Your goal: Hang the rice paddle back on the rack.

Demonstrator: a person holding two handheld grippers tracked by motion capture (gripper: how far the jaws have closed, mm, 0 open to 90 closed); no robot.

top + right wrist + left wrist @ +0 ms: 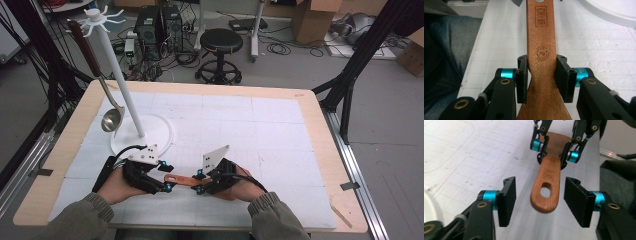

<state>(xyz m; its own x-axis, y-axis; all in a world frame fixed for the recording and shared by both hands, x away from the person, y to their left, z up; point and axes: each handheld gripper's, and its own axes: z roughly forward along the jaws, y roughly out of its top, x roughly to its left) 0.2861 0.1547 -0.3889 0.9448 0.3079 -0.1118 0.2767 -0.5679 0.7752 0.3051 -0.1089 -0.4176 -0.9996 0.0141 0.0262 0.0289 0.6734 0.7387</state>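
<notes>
1. The job in hand looks like hanging a wooden spatula (182, 179) on the white utensil stand (116, 60) at the far left of the desk (310, 150), where a metal ladle (111, 119) already hangs from one hook.
2. The spatula is held level just above the desk's white mat, between the two hands, near the front edge.
3. The right gripper (541, 75) has its jaws closed on the spatula's neck, where the handle widens into the blade; the pads press both edges of the wood.
4. The left gripper (540, 202) has its jaws open, standing either side of the handle end with its hanging hole (546, 192); neither pad touches the wood.
5. I judge this a handover or regrip step: the right hand carries the load while the left lines up on the handle end.
6. If the left is to take over, it should close squarely on the handle without covering the hole, before the right lets go.
7. The hole then has to be lifted to a free hook on the stand's top, clear of the ladle
</notes>
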